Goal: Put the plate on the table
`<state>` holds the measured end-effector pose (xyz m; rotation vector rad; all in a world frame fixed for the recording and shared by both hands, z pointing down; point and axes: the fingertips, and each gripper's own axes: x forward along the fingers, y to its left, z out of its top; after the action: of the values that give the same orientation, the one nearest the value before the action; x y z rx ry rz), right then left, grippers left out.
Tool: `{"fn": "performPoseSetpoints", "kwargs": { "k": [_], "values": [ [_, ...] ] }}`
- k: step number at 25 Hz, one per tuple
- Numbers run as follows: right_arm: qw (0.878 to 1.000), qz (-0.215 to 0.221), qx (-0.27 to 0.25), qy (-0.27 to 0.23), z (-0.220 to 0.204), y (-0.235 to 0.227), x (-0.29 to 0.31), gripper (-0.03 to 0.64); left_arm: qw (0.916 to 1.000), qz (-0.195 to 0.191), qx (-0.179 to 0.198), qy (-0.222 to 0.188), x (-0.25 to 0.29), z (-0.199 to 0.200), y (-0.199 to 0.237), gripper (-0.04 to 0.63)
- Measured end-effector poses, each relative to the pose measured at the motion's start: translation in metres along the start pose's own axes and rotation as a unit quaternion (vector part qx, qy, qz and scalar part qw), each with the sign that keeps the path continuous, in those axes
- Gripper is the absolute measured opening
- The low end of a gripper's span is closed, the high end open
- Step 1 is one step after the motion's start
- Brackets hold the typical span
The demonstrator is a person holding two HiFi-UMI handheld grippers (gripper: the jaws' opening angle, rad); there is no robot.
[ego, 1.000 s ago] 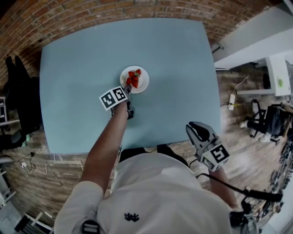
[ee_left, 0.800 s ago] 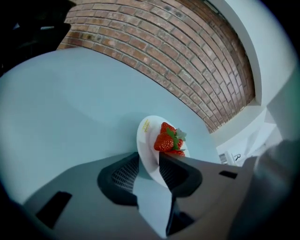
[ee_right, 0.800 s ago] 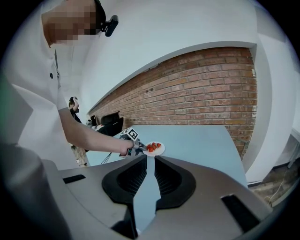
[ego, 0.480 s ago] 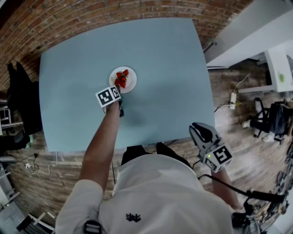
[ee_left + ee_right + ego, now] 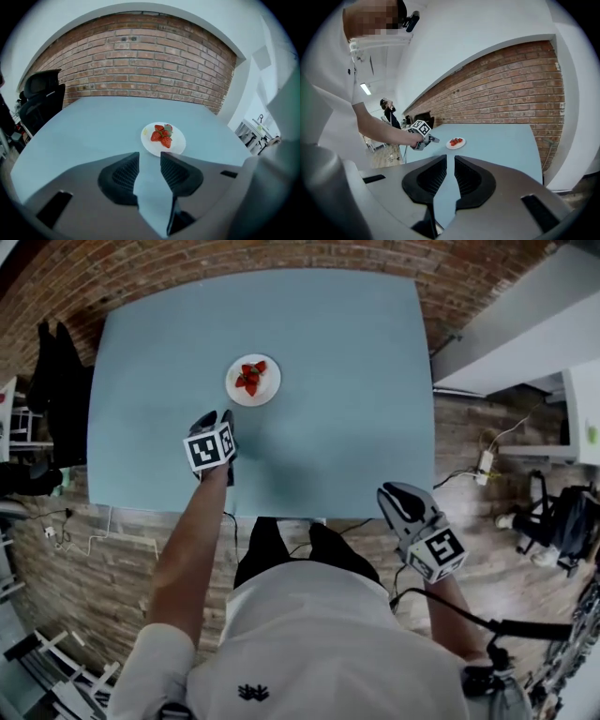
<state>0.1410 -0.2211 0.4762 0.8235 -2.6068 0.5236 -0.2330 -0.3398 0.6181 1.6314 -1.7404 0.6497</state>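
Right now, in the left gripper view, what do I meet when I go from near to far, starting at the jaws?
left gripper, jaws apart with nothing between them → table → plate with strawberries → brick wall

Strawberries (image 5: pixel 249 377) lie on the plate (image 5: pixel 268 391), which sits on the table (image 5: pixel 361 381).
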Motion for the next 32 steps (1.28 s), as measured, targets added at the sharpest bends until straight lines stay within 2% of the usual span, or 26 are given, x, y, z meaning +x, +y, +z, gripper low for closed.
{"fn": "performPoseSetpoints", "kwargs": {
  "k": [4,6,7,11,13,14,16,19,21,27,32],
  "values": [
    [0.999,0.046,-0.021,-0.006,0.005,0.016,0.023,0.055,0.9984,-0.033,-0.012,-0.044,-0.063,-0.008,-0.007,0.132],
    [0.997,0.068,-0.034,-0.011,0.011,0.031,0.031,0.055,0.9946,-0.063,-0.020,-0.080,-0.101,-0.010,-0.015,0.025],
    [0.996,0.079,-0.043,-0.013,0.015,0.039,0.035,0.055,0.9917,-0.080,-0.023,-0.098,-0.121,-0.010,-0.020,0.000],
    [0.988,0.121,-0.092,-0.010,0.027,0.081,0.049,0.055,0.9735,-0.148,-0.042,-0.169,-0.205,-0.011,-0.033,0.000],
    [0.984,0.139,-0.110,-0.008,0.027,0.104,0.054,0.054,0.9652,-0.172,-0.033,-0.194,-0.245,-0.018,-0.035,0.000],
    [0.983,0.143,-0.115,-0.004,0.025,0.115,0.056,0.033,0.9620,-0.180,-0.026,-0.203,-0.263,-0.025,-0.037,0.000],
    [0.981,0.148,-0.127,0.000,0.020,0.139,0.056,0.017,0.9585,-0.187,-0.007,-0.215,-0.299,-0.044,-0.038,0.000],
    [0.975,0.166,-0.145,-0.006,0.019,0.183,0.053,0.017,0.9578,-0.186,0.038,-0.216,-0.347,-0.076,-0.035,0.000],
    [0.972,0.175,-0.157,-0.004,0.018,0.214,0.050,0.017,0.9555,-0.198,0.048,-0.213,-0.376,-0.096,-0.030,0.000],
    [0.964,0.207,-0.168,-0.011,0.015,0.302,0.032,0.017,0.9413,-0.244,0.005,-0.233,-0.462,-0.133,-0.030,0.000],
    [0.959,0.221,-0.174,-0.027,0.007,0.361,0.007,0.017,0.9332,-0.261,0.008,-0.247,-0.508,-0.166,-0.034,0.000]
  ]
}}
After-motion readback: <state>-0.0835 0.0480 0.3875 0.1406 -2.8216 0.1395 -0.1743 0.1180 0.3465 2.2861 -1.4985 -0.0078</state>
